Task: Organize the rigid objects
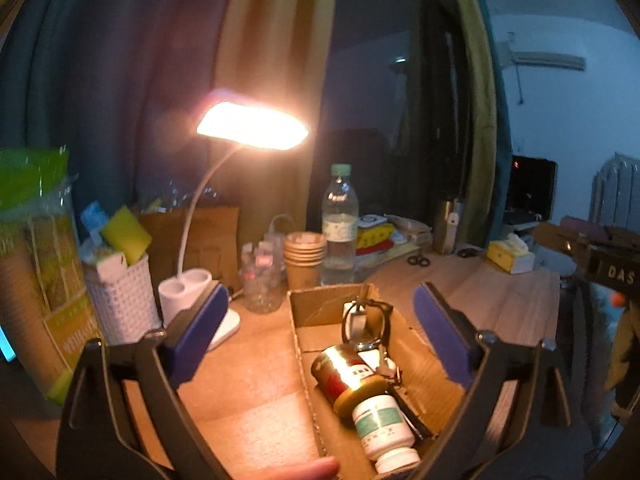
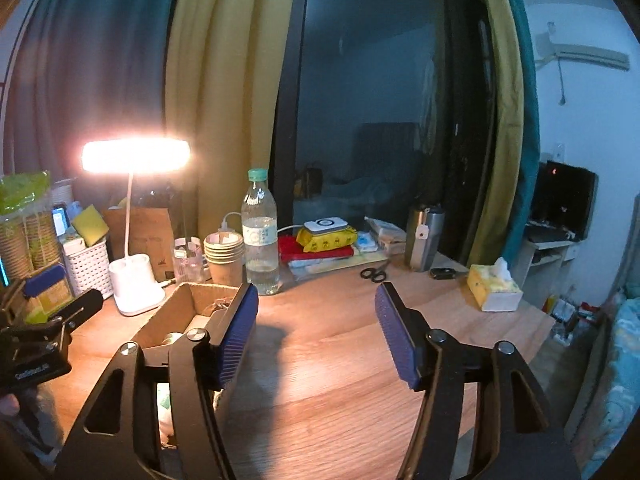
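An open cardboard box (image 1: 320, 304) lies on the wooden desk. In it lie a gold and red can (image 1: 346, 376), a white pill bottle (image 1: 384, 428) with a green label, a key ring with keys (image 1: 366, 328) and a dark flat item. My left gripper (image 1: 320, 320) is open and empty, held above the box with its blue pads on either side. My right gripper (image 2: 316, 328) is open and empty over bare desk, just right of the box (image 2: 176, 312). The left gripper (image 2: 40, 320) also shows at the left edge of the right wrist view.
A lit desk lamp (image 2: 136, 156), white basket (image 2: 88, 264), stack of paper cups (image 2: 224, 256), water bottle (image 2: 260, 236), glass jar (image 1: 262, 280), scissors (image 2: 374, 274), steel tumbler (image 2: 424, 240) and tissue box (image 2: 494, 286) stand along the desk's back and right.
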{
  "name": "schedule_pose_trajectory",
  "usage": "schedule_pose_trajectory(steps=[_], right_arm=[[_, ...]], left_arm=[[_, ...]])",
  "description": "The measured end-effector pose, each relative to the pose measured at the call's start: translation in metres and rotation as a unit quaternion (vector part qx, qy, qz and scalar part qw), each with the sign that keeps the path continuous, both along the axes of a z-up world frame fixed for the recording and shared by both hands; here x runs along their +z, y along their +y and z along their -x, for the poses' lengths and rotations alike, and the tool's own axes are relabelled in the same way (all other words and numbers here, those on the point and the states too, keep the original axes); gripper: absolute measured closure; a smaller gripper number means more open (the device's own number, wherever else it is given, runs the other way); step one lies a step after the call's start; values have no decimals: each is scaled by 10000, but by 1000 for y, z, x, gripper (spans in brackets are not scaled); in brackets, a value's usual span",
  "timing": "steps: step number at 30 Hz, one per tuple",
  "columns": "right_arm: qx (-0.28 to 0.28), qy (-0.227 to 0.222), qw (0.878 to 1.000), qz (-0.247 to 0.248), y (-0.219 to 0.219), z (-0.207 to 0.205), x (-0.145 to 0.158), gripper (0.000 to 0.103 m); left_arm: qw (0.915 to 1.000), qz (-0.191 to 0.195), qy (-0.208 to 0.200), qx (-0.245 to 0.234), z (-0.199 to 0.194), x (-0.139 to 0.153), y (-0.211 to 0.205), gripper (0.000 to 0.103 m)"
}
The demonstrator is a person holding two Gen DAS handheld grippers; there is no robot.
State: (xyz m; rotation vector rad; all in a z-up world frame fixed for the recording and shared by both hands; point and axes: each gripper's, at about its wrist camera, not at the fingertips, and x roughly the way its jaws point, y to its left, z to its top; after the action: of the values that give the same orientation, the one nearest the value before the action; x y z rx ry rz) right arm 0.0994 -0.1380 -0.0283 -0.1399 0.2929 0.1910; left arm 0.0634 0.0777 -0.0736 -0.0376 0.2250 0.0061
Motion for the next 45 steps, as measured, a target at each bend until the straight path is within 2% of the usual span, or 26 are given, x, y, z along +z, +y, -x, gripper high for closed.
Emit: schedule_pose_trajectory(steps=[9, 22, 45], right_arm=[[-103, -151, 9998, -12, -4, 2, -4, 38], [-39, -83, 10000, 19, 0, -1, -8, 38], [-13, -19, 10000, 28, 3, -4, -13, 38]], left_arm=[[10000, -36, 28, -40, 3, 2, -4, 7], [10000, -24, 35, -57, 4, 2, -4, 7], [9996, 246, 45, -89, 4, 3, 3, 7]])
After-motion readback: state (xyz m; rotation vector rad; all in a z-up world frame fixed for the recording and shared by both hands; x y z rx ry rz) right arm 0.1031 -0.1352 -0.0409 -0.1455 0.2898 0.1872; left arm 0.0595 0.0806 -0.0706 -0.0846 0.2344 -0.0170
